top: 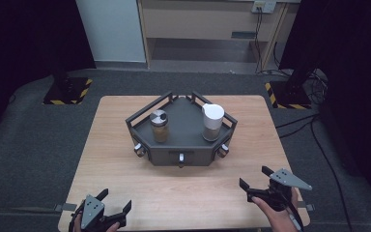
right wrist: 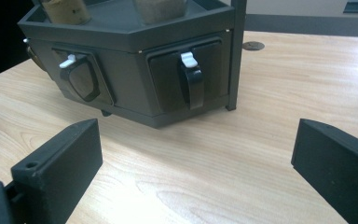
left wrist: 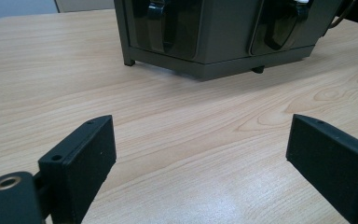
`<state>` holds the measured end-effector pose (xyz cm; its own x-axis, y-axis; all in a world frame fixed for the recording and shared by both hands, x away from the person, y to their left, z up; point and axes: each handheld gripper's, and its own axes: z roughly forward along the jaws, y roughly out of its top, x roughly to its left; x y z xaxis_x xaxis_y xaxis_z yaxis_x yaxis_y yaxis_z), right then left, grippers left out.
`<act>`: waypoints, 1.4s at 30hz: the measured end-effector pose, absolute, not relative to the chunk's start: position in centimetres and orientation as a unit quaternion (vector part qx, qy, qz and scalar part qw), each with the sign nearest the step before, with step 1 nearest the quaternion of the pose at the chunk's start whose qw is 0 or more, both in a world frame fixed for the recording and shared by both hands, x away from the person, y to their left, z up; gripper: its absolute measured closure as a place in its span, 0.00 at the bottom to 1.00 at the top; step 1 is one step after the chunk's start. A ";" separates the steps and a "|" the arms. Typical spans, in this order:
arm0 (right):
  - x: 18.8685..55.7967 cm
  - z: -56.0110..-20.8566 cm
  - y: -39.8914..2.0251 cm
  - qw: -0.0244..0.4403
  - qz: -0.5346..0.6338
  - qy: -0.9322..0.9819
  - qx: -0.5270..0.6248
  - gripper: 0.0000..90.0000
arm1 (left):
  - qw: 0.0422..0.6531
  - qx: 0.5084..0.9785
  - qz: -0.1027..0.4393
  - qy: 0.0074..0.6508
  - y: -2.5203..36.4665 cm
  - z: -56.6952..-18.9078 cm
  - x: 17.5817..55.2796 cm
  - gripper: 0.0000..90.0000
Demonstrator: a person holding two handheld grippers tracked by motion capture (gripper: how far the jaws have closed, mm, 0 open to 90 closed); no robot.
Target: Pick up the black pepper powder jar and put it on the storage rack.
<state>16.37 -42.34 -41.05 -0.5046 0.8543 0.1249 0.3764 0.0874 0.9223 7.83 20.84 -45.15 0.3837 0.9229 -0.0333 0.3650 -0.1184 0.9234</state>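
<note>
Honestly, both my claws are wide apart and holding nothing: the left claw (top: 115, 209) low at the near edge of the table (top: 116, 145), the right claw (top: 254, 180) near the front right corner, well short of the dark rack (top: 183, 130). The rack sits mid-table with a brown jar (top: 159, 126) and a white-topped jar (top: 212, 122) standing upright on it. My right claw faces the small white-tipped latch (right wrist: 189, 63) on the rack's side. I reckon the risk is coming in crooked: a finger (right wrist: 60, 168) could shove the light rack along the smooth wood, or jolt it so the tall jars tip over.
</note>
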 end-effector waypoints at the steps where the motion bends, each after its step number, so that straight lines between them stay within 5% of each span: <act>1: 16.3 -41.2 -42.4 0.233 0.512 0.699 0.441 0.02 | 0.469 0.687 0.297 0.469 20.9 -45.1 7.8 0.08; 42: 10.9 -44.2 -44.2 0.257 0.509 0.692 0.442 0.03 | 0.459 0.675 0.307 0.489 21.3 -44.9 6.4 0.08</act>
